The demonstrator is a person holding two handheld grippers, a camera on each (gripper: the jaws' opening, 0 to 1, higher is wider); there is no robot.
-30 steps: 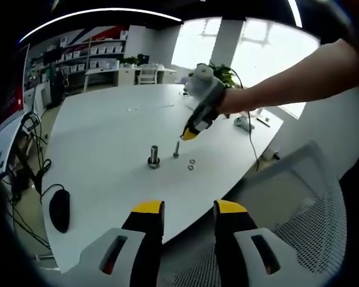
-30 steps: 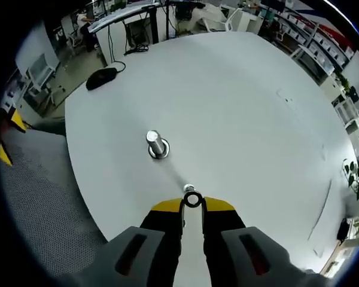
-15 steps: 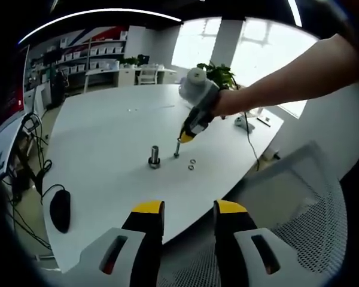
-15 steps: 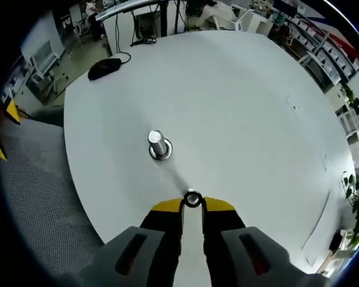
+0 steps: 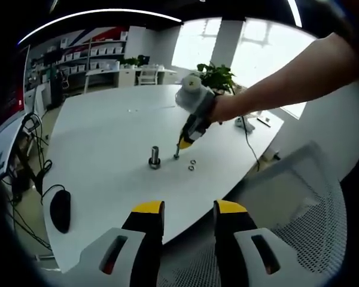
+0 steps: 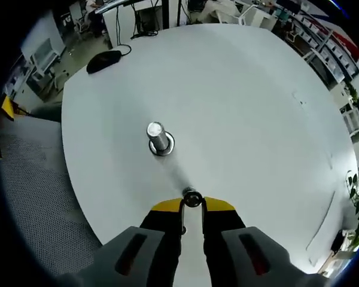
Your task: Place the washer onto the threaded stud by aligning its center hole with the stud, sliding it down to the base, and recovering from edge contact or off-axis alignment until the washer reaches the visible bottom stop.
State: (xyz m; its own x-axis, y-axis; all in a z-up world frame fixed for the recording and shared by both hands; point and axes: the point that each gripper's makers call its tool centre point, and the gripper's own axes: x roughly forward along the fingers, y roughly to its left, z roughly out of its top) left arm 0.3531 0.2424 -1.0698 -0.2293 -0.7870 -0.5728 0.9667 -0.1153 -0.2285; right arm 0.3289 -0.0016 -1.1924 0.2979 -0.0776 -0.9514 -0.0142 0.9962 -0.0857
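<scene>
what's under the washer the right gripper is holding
The washer, pinched at the right gripper fingers, sits over the thin threaded stud standing on the white table. The stud's base and bottom stop are covered from above.

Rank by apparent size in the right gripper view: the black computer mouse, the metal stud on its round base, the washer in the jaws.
1. Black computer mouse, though farthest from the camera.
2. Metal stud on its round base, slightly smaller.
3. Small metal washer, smallest despite being nearest.

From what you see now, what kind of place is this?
Probably an office or lab workroom: a large white table, shelves with boxes along the far wall, a mesh office chair and a computer mouse on the table.
</scene>
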